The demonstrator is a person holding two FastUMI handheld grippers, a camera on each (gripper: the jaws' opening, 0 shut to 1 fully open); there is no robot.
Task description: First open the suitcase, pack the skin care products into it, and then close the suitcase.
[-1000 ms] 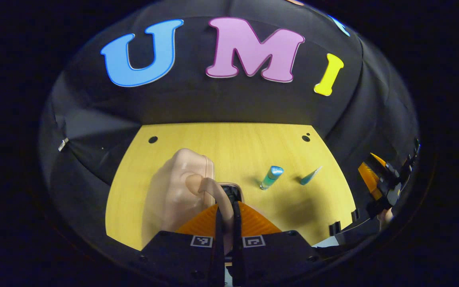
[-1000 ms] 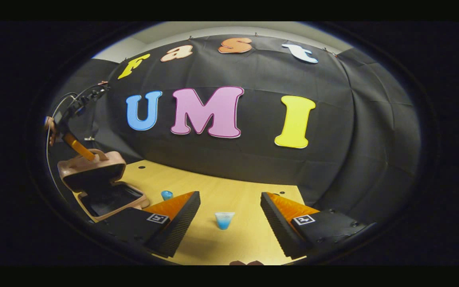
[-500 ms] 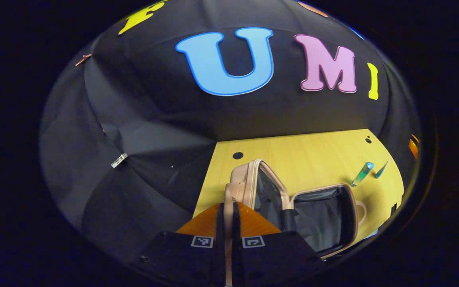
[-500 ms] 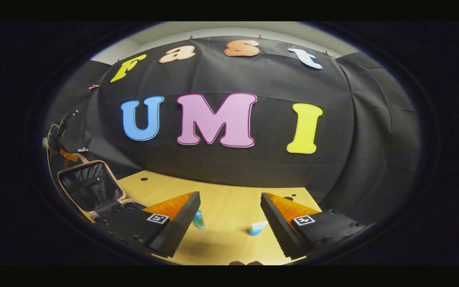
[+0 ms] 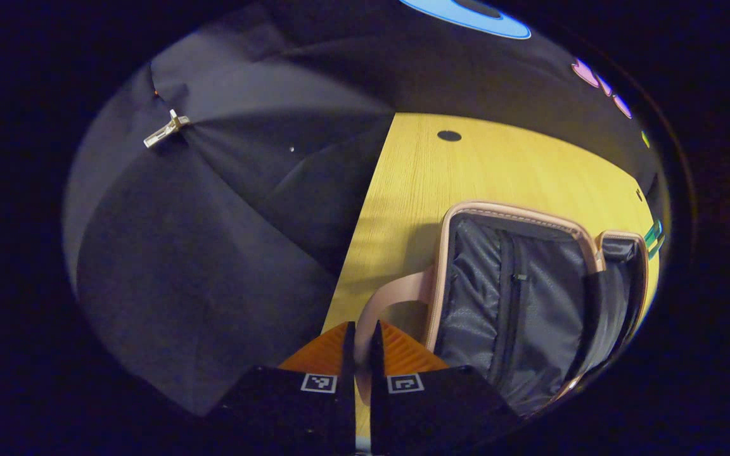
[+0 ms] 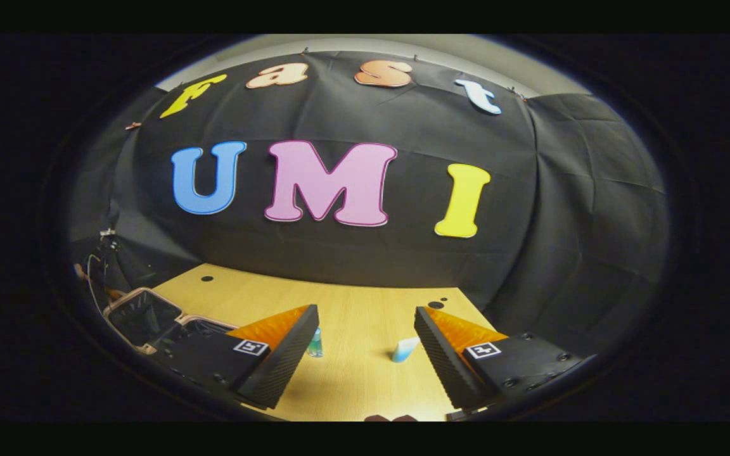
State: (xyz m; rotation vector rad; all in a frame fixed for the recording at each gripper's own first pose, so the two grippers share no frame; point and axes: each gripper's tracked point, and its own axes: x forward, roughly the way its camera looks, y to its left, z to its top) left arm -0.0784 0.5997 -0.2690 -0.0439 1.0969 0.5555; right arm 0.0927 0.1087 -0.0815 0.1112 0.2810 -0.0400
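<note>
The pink suitcase (image 5: 460,215) lies open on the wooden table (image 5: 498,158), its lid flat and the grey lining (image 5: 517,297) facing up. My left gripper (image 5: 360,345) is shut on the lid's pink handle (image 5: 384,307) near the table's left edge. In the right gripper view the open suitcase (image 6: 143,313) sits at the far left. My right gripper (image 6: 365,354) hangs open over the table. A blue-green bottle (image 6: 315,343) stands beside its left finger and a blue-white tube (image 6: 405,348) lies close to its right finger; nothing is between the fingers. The bottle (image 5: 653,233) also peeks past the suitcase.
The black cloth wall (image 6: 352,253) closes off the back and sides of the table (image 6: 352,304). Small dark holes (image 5: 448,135) mark the tabletop near its far corners. A metal clip (image 5: 165,130) pins the cloth on the left side.
The lid has swung from upright down to flat on the table, with my left gripper following it down and left, still on the handle. The right gripper has barely shifted.
</note>
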